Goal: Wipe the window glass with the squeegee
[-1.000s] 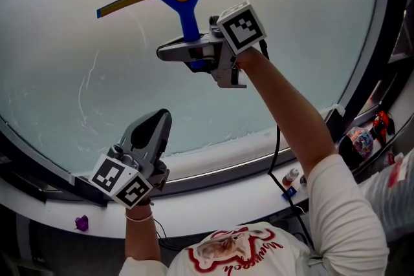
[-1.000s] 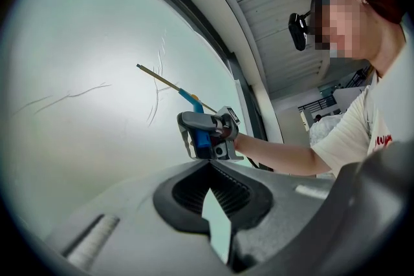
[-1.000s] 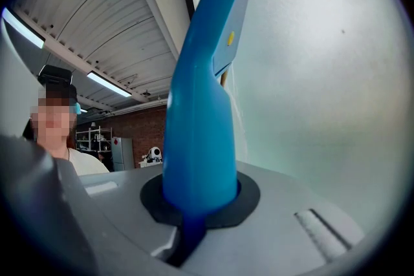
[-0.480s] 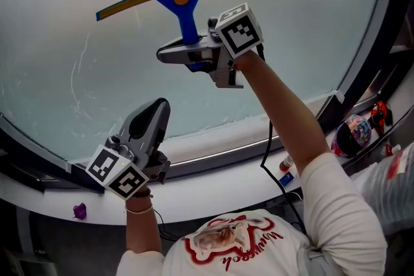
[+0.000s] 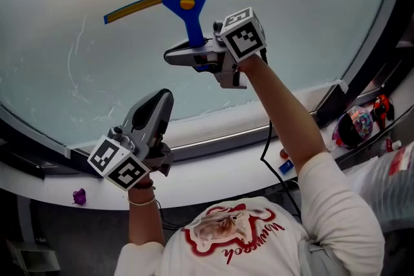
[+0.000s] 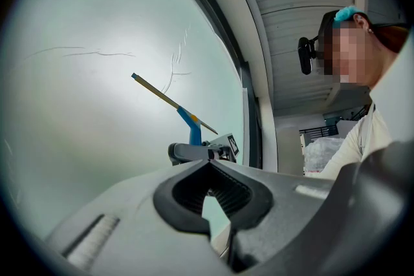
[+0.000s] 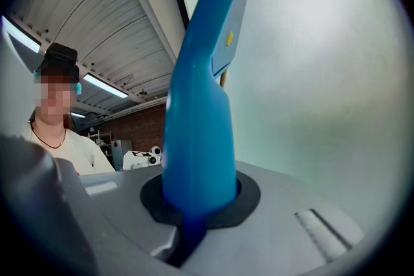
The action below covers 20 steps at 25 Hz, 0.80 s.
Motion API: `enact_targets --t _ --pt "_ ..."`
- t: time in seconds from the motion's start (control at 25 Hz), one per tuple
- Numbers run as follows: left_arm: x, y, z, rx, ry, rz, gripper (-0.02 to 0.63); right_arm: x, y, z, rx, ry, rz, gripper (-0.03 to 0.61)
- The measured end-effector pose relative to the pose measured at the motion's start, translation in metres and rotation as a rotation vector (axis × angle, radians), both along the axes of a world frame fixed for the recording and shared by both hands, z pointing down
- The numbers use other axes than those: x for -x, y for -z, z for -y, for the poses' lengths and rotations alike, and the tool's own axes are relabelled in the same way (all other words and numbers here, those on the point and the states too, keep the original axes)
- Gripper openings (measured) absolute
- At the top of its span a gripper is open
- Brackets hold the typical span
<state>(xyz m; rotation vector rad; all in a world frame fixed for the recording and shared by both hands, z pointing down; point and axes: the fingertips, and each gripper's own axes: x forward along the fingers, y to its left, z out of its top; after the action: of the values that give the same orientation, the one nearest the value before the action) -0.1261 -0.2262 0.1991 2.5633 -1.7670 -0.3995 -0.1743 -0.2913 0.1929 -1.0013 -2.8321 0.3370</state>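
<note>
Glossy, smooth blue plastic squeegee point(image 5: 189, 10) against the window glass point(image 5: 310, 29), which looks milky and matt with faint streaks. Below the squeegee, left gripper point(image 5: 155, 103) and right gripper point(image 5: 193, 52): matt grey plastic, ribbed black linings.

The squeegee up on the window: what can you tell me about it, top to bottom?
The squeegee has a blue, plastic-looking handle that widens into a T-shaped head with a round orange spot. Across the head runs a long, thin blade, yellowish with a blue edge. In the head view the blade slants, its left end lower than its right, and it seems to lie against the window glass. The handle points down into the right gripper, whose jaws are clamped around its lower end.
</note>
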Motion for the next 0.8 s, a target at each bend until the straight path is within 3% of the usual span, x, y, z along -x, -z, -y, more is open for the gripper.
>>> enact_targets --t 0.8 --pt "0.003 -0.040 -0.001 0.080 0.033 -0.042 0.002 -0.001 -0.080 -0.011 0.088 -0.008 -0.043 0.034"
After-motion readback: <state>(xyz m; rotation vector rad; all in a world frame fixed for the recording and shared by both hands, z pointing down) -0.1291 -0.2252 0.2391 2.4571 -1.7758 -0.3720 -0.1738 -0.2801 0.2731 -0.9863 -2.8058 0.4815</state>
